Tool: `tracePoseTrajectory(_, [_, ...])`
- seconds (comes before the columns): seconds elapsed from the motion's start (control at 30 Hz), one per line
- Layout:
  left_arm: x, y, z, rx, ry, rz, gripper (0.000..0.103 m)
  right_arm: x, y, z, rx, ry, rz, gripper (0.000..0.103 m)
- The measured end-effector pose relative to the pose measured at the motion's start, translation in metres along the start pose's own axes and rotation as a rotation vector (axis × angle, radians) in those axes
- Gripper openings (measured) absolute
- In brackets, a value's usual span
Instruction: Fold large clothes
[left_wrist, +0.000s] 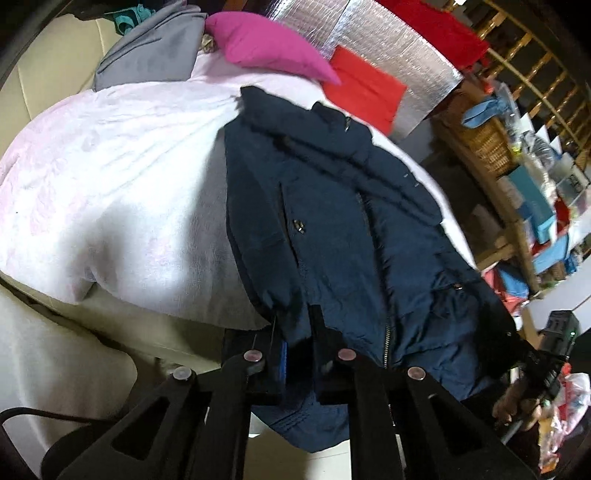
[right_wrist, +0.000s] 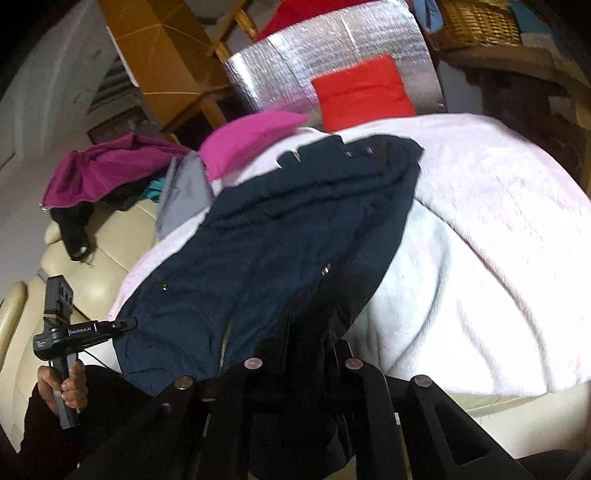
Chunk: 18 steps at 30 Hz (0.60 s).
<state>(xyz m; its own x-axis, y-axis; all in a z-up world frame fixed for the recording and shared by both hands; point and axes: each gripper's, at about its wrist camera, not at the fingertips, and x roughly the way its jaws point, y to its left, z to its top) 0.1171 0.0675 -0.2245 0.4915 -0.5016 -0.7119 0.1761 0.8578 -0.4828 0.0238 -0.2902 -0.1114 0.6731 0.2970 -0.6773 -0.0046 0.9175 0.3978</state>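
1. Clearly we are at the start of a fold: the navy zip jacket (left_wrist: 332, 221) lies lengthwise on the pale pink blanket (left_wrist: 110, 166), collar toward twelve o'clock and hem hanging off the near edge at six.
2. Our left gripper (left_wrist: 299, 354) has its fingers pressed onto the hem left of the zip, fabric pinched between them.
3. In the right wrist view, our right gripper (right_wrist: 303, 354) sits over the dark hem on the other side of the zip; its fingers look closed on the cloth, though shadow hides the exact contact.
4. Next, we judge, both hem corners should rise together and travel toward twelve o'clock to lay the hem over the collar, keeping the zip line straight.
5. A magenta cushion (left_wrist: 266, 44) and a red garment (left_wrist: 365, 85) sit beyond the collar; the fold should land short of them.
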Motion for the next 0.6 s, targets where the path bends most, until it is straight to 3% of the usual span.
tracePoseTrajectory(0.2, [-0.034,-0.007,0.026,0.005,-0.039,-0.048,0.009,-0.041,-0.003,0.012,0.025,-0.069,0.104,0.013])
tracePoseTrajectory(0.4, [-0.059,-0.014,0.089,-0.02,-0.138,-0.09,0.008,-0.06,-0.02,0.05,0.121,-0.188,0.189,0.013])
tracePoseTrajectory(0.6, [-0.036,-0.023,0.173,-0.061,-0.224,-0.066,0.008,-0.027,-0.04,0.118,0.197,-0.295,0.198,0.012])
